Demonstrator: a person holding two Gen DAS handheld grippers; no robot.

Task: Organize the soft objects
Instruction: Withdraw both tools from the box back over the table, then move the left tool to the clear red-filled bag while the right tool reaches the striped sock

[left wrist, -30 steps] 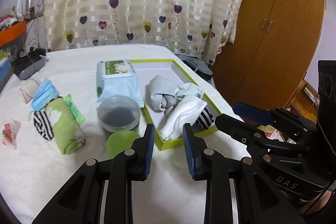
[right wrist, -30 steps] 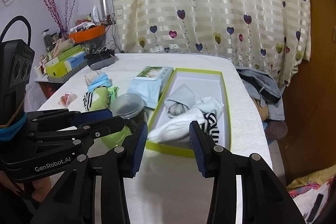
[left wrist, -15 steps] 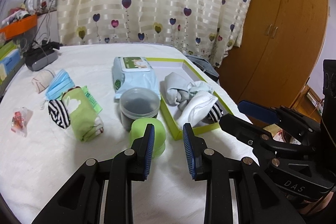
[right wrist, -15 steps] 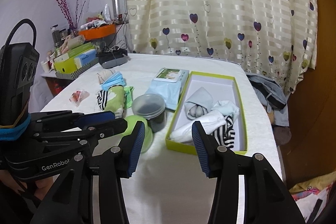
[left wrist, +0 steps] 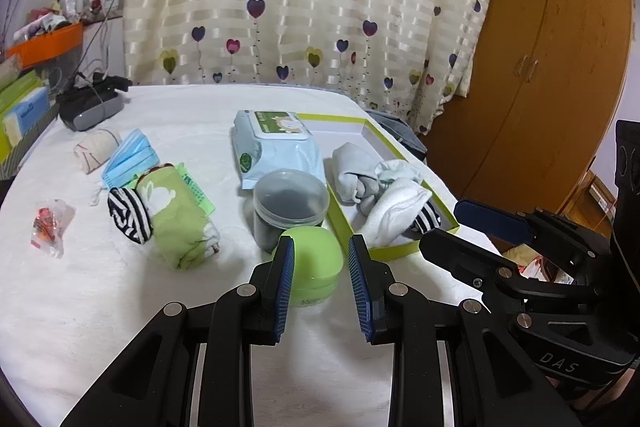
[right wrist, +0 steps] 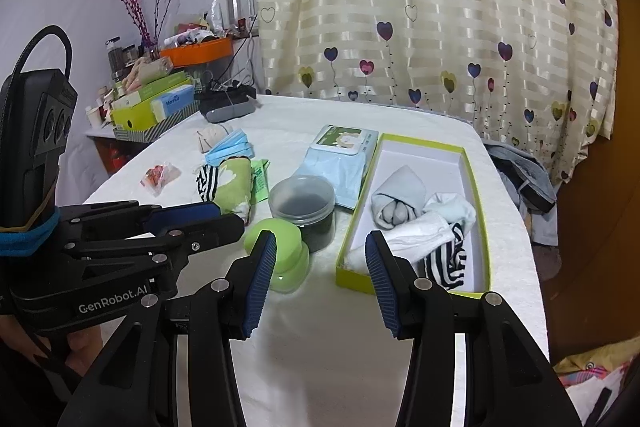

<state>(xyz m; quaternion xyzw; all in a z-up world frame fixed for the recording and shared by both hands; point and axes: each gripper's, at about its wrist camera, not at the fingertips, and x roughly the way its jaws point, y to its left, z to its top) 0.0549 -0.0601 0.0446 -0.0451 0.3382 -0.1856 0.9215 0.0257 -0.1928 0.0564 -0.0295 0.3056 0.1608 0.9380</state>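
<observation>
Since the long white cardboard box with the lime-green rim (right wrist: 478, 223) already holds rolled socks, the green folded cloth (left wrist: 176, 217) and striped sock roll (left wrist: 127, 213) lie outside it (well left). Both the left gripper (left wrist: 321, 285) and right gripper (right wrist: 316, 277) hang apart, empty, so reaching over could topple the round lime-green plastic jar (left wrist: 316, 267) and the small clear lidded tub (left wrist: 291, 205)

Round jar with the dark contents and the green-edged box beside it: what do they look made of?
The round jar looks like clear, slightly frosted plastic: its dark contents show through the wall and lid. The green-edged box looks like matte cardboard, with thin straight walls and a white inside; it could be thin plastic.
</observation>
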